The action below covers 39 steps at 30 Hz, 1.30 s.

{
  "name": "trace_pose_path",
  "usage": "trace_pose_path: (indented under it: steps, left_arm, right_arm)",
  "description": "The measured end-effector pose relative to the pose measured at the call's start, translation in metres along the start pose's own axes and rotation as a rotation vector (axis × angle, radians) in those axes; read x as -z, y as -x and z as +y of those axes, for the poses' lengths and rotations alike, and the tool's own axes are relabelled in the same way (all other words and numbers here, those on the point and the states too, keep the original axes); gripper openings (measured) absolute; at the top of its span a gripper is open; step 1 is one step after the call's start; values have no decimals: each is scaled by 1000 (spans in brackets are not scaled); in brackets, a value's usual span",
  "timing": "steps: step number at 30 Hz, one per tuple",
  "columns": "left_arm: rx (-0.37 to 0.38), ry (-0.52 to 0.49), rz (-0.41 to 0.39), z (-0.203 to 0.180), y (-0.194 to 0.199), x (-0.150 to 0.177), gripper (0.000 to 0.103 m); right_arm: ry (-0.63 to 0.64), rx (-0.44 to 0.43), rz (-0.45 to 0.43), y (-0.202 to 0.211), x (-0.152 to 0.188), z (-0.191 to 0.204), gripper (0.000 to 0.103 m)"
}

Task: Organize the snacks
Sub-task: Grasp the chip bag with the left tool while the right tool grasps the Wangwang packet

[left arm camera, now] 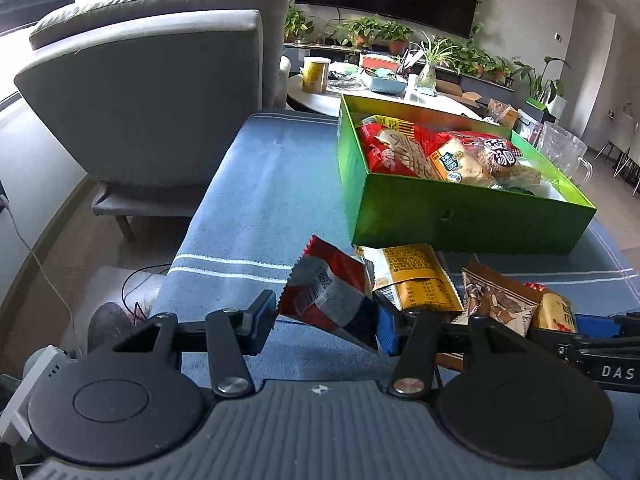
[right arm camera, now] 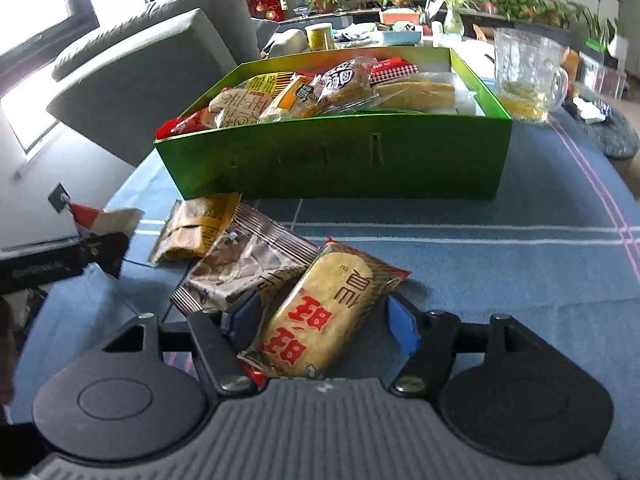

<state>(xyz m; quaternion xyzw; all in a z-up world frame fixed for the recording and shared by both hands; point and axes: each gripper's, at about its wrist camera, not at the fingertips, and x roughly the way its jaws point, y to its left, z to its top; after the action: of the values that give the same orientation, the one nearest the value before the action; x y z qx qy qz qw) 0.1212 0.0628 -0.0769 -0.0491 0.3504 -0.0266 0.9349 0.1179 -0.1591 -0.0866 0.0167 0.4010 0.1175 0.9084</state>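
Far left, a grey upholstered armchair stands off the end of the blue striped cloth covering the worktop, and that left stretch of cloth lies bare right out to its edge. Now the left gripper: its blue-padded fingers are pinched on a red, white and grey foil snack packet, lifted clear of the cloth with its crimped end tilted up to the left. Just right of it, a yellow printed snack packet lies flat, its far end tucked against the front wall of the green cardboard box. Beside that, a brown and white clear-ended snack packet overlaps its neighbours. On to the right gripper: fingers spread about halfway, straddling a red-edged packet holding a golden rice cracker with red characters; whether the pads actually press on it I cannot tell. The box sits directly behind this heap, open-topped and nearly full of red, yellow and clear-wrapped snacks, a little bare floor left at its right end. Right of the box, a clear glass mug with yellow liquid stands close to its corner. Open blue cloth runs wide to the right.
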Motion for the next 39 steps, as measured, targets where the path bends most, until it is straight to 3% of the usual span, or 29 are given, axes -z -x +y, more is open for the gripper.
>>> trace_pose_path:
  steps: [6,14,17,21,23,25,30,39]
  left_arm:
    - [26,-6,-6,-6,6,0,48]
    - [44,-22,-23,-15,15,-1,48]
    - [51,-29,-24,-19,17,-2,48]
    - [51,-34,-23,-22,18,-2,48]
    - [54,-31,-21,-21,17,-2,48]
    - [53,-31,-21,-22,17,-2,48]
    - [57,-33,-32,-24,21,-4,48]
    - [75,-52,-58,-33,30,-11,48]
  right_arm:
    - [37,-7,-1,7,3,-10,61]
    - [-4,1,0,17,8,-26,61]
    - [-5,-25,-11,15,9,-23,73]
    - [30,-5,-2,10,9,-17,73]
    - [36,20,-6,8,8,-16,67]
    - [54,54,-8,7,7,-16,46]
    - [-5,32,-21,14,5,-26,44]
    - [7,15,-93,33,-6,-21,44]
